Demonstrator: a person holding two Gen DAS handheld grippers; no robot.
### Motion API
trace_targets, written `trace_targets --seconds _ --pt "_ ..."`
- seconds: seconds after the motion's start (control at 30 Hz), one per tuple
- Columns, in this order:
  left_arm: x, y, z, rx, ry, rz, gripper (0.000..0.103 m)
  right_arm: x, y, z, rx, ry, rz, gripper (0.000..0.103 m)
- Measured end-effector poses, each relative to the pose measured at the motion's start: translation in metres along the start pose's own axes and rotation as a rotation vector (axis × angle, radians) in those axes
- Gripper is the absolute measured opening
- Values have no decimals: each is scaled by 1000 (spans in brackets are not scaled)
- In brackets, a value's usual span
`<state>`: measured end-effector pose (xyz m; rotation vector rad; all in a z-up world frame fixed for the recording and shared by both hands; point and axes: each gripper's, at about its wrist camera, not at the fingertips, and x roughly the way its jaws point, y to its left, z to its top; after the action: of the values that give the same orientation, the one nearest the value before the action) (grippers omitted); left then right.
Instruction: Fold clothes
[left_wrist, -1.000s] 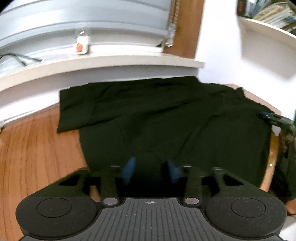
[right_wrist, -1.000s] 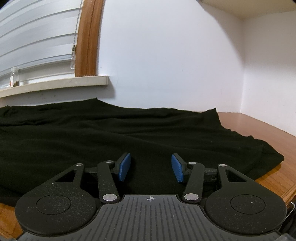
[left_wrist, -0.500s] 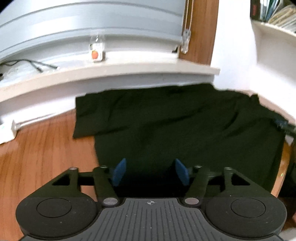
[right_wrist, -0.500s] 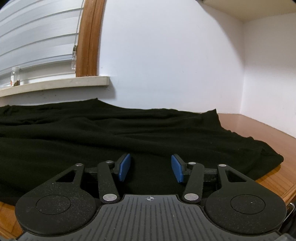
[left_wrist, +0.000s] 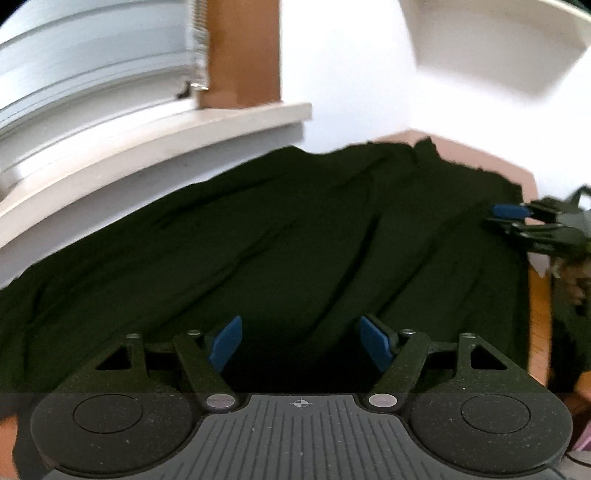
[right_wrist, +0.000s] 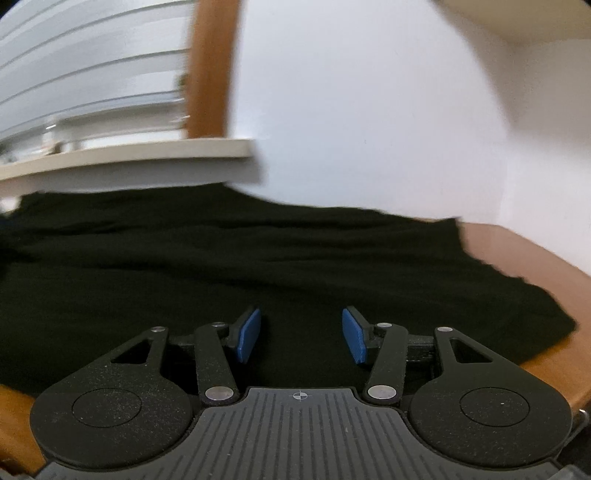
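A black garment (left_wrist: 295, 240) lies spread and wrinkled over the wooden table (left_wrist: 539, 306), reaching back to the wall. My left gripper (left_wrist: 300, 328) hovers over its near part, jaws wide apart and open, with no cloth pinched between the blue pads. In the right wrist view the same garment (right_wrist: 258, 266) fills the table (right_wrist: 517, 251), its right hem ending near the corner. My right gripper (right_wrist: 301, 321) is open above the cloth near that hem, with nothing between its pads. It also shows at the right edge of the left wrist view as the right gripper (left_wrist: 506, 218).
A pale windowsill (left_wrist: 184, 136) with slatted blinds (left_wrist: 92, 74) and a wooden frame runs behind the table. White walls close the back and right side. A white shelf (left_wrist: 480, 55) hangs high on the right. Bare wood shows at the table's right corner (right_wrist: 535, 254).
My left gripper's jaws have spread wider and it has swept right along the garment; the left sleeve and bare wood left the view. The right gripper shifted slightly, jaws unchanged.
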<state>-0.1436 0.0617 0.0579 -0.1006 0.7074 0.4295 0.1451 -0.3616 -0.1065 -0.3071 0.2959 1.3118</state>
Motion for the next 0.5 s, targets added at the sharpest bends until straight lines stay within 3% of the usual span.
trace_targets --seconds 0.1,0.27,0.5 --pt "24 -6 10 43 21 9 72 -6 32 4 -25 3 110 50" --pt "37 11 4 -44 11 28 73 -14 84 5 -49 18 301 50" --pt "41 22 5 -103 -9 37 80 -33 103 -16 -71 18 348 49"
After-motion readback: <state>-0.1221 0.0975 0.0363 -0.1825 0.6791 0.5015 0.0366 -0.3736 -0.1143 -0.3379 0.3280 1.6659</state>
